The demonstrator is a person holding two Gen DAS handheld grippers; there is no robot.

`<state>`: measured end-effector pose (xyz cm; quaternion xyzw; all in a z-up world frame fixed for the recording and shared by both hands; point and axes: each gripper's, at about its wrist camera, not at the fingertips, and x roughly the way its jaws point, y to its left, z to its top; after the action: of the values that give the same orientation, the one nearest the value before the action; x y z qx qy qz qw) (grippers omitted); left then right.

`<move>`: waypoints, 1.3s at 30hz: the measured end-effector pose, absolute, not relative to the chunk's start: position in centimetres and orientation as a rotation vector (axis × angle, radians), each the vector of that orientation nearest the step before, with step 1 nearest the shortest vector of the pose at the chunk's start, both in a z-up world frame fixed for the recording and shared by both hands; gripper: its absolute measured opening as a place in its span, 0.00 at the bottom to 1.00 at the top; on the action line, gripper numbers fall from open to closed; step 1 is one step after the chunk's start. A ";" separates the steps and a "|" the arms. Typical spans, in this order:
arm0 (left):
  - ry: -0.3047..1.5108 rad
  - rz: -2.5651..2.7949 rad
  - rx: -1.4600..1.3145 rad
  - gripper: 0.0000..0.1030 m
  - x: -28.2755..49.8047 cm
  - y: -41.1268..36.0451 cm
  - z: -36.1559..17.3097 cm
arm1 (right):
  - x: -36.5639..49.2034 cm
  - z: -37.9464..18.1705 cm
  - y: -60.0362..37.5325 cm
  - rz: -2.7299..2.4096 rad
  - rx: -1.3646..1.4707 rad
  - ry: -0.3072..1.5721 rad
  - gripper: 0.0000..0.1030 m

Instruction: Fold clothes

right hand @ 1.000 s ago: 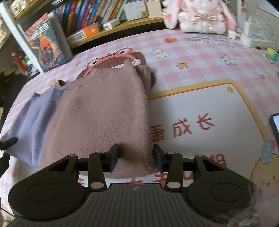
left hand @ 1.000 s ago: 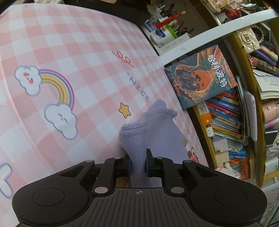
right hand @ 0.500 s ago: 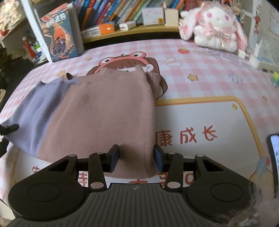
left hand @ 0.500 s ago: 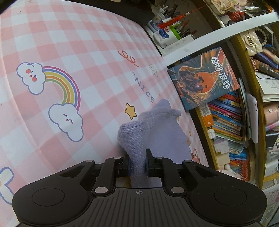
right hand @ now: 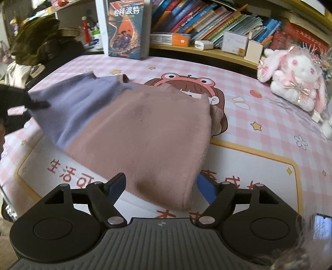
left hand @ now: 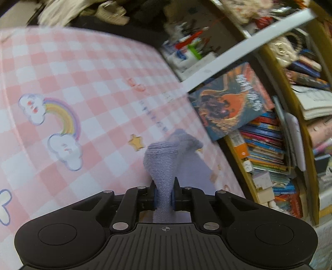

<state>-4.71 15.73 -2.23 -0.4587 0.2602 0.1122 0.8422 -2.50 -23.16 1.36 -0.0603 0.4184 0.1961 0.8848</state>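
Across pink checked mat (right hand: 259,87): sweater (right hand: 145,133); bookshelf (right hand: 207,18) behind.

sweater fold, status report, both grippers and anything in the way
Left gripper shut on lavender sleeve. Right gripper open, straddling the sweater hem. Nothing in the way; plush bunny well clear.

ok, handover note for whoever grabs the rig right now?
Left hand-held gripper: shut on the purple fabric, a bunched edge lifted off the pink checked mat.
Right hand-held gripper: open, fingers either side of the near edge of the brown garment, not gripping.
Garments: brown piece lies flat and looks folded, overlapping the purple one spread to its left.
Done: brown piece appears folded.
Left: fold the purple part over with the left, probably close the right on the brown hem to steady or fold again.
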 end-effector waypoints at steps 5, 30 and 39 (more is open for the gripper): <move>0.516 0.197 -0.845 0.08 -4.2 13.1 0.9 | -1.8 1.3 -25.1 0.434 -0.059 0.875 0.72; 0.735 -0.174 -0.254 0.16 -1.9 -11.1 4.9 | 1.3 -1.5 -30.1 0.634 0.141 0.997 0.23; 0.837 -0.285 -0.234 0.60 -1.6 -14.0 3.7 | 1.1 -1.0 -33.4 0.668 0.174 1.008 0.32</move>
<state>-1.56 -14.02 3.66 -0.1129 0.4041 -0.1378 0.8972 1.07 -33.37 -0.95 0.0815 0.4734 0.3136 0.8191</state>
